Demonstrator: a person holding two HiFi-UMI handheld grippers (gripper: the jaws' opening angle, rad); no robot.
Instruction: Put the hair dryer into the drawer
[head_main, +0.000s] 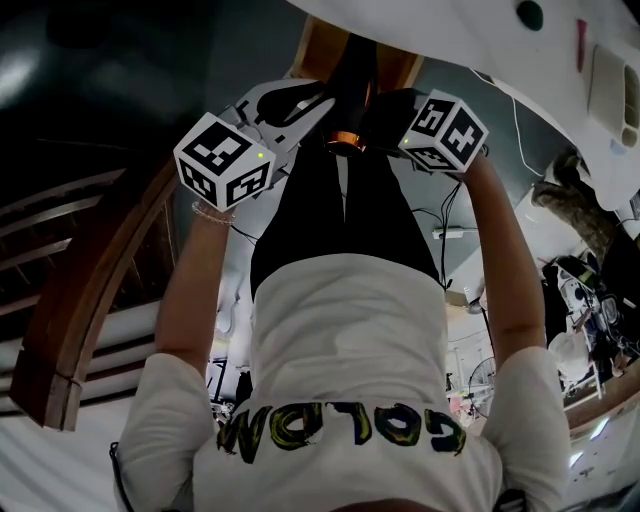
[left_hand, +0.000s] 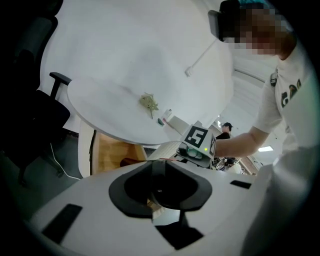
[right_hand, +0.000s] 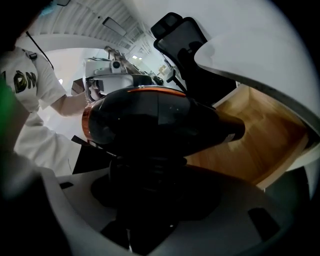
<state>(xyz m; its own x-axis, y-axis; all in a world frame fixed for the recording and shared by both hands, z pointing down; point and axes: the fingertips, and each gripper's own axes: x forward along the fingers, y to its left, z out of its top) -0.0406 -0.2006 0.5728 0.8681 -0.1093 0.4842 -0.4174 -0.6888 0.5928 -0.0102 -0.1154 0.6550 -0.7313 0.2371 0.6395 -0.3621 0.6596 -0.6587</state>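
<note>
The right gripper (right_hand: 155, 200) has its jaws wide about the handle of the black hair dryer (right_hand: 155, 122) (orange ring at its back), holding it over the open wooden drawer (right_hand: 255, 145). The left gripper (left_hand: 160, 192) stands open, empty.

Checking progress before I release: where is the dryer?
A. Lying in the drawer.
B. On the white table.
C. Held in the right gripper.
C: the dryer has its handle down in the right gripper, and the open drawer lies beyond it.
</note>
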